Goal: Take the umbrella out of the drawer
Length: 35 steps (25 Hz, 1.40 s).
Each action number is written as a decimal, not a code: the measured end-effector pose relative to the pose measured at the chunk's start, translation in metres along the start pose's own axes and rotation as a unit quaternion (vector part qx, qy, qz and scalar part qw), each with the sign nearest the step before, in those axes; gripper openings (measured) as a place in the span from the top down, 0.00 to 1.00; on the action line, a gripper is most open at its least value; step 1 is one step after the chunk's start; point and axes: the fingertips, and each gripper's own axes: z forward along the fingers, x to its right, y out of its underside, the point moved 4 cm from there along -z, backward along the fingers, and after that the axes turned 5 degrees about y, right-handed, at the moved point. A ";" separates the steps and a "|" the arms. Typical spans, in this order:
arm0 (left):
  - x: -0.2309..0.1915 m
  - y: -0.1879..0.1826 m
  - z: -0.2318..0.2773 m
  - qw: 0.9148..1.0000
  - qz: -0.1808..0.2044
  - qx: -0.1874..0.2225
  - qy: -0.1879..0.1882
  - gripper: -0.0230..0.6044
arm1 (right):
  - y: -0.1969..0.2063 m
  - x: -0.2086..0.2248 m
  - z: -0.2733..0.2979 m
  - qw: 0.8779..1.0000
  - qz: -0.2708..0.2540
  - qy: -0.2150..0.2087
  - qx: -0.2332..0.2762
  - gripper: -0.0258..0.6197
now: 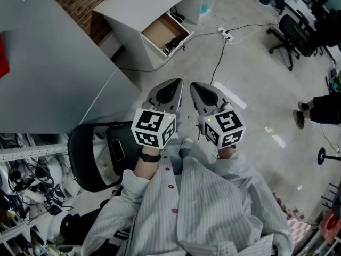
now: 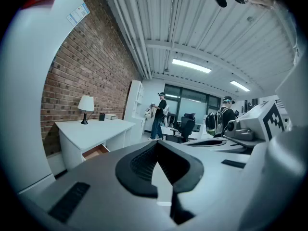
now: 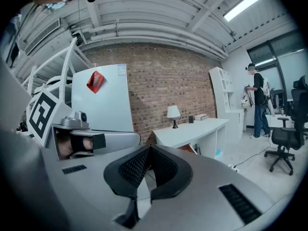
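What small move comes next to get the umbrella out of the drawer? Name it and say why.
Probably step toward the white desk: its drawer already stands open, but well beyond both grippers. The left gripper and right gripper are shut and empty, side by side in front of the person.

No legible text, brand, number or sign is present. The paper label (image 2: 77, 14) at the top of the white panel (image 2: 29, 105) carries print too small to read (only a blue header band shows). The red sticker (image 3: 95, 81) on the same panel shows no readable characters. The cubes on the left hand-held gripper (image 1: 175, 82) and right hand-held gripper (image 1: 195, 85) carry black-and-white square markers, not lettering.
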 end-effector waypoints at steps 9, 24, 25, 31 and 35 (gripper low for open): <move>0.030 -0.010 0.007 1.000 0.016 0.014 -0.002 0.95 | -0.009 0.019 -0.035 1.000 -0.004 0.006 0.024 0.91; 0.029 -0.010 0.040 1.000 0.024 0.007 -0.016 0.95 | -0.001 0.065 -0.027 1.000 0.016 0.003 0.018 0.91; 0.024 -0.010 0.044 1.000 0.024 0.007 -0.017 0.95 | -0.002 0.068 -0.021 1.000 0.018 0.004 0.018 0.91; -0.017 -0.018 0.068 1.000 0.021 0.005 -0.022 0.95 | -0.010 0.074 0.027 1.000 0.007 -0.004 0.010 0.91; -0.057 -0.027 0.088 0.999 0.030 -0.005 -0.026 0.95 | -0.022 0.079 0.072 1.000 0.002 -0.011 0.006 0.91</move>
